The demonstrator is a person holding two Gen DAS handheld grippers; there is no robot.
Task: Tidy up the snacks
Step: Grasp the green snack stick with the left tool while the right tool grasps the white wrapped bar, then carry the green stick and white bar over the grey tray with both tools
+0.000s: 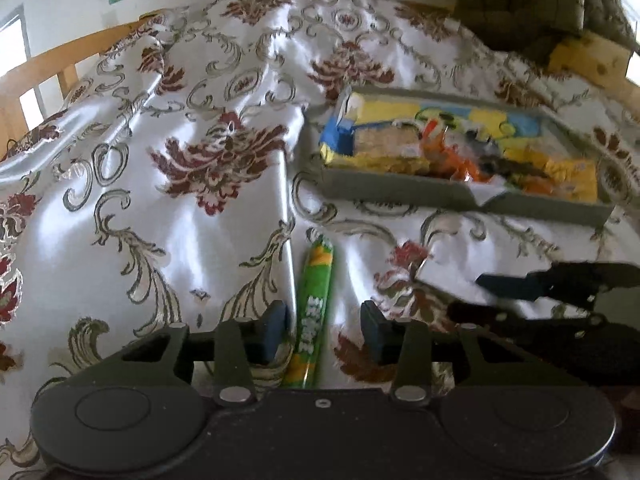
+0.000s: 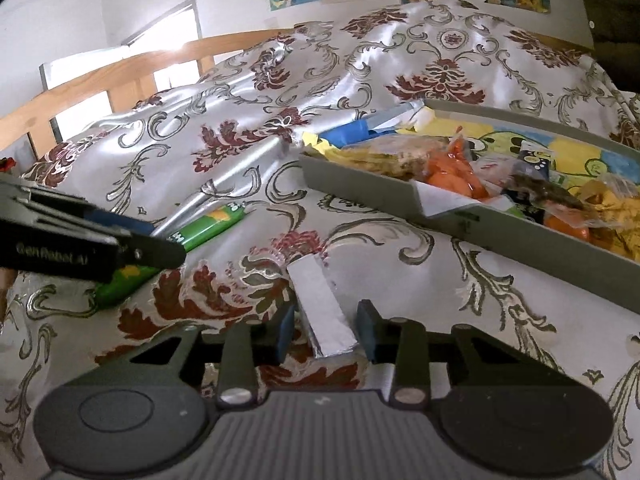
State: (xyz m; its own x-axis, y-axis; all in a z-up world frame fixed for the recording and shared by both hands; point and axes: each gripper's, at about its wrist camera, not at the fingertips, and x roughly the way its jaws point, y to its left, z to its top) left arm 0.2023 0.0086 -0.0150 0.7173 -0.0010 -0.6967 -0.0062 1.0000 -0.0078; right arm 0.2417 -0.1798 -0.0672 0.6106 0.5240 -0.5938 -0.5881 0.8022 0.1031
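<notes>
Left gripper (image 1: 324,334) jaws astride green candy stick (image 1: 314,312) — right gripper (image 2: 325,330) astride silver bar (image 2: 322,312).

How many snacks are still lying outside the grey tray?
2: a green candy roll between the left gripper's fingers, and a silver foil-wrapped bar between the right gripper's. Others may lie out of view.

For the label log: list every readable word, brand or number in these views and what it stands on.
"GenRobot.AI": side of the left gripper, right wrist view.
Green candy roll: white lettering, too blurred to read.
Snack packets in the grey tray: print too small to read.
Silver bar: no text visible.
</notes>
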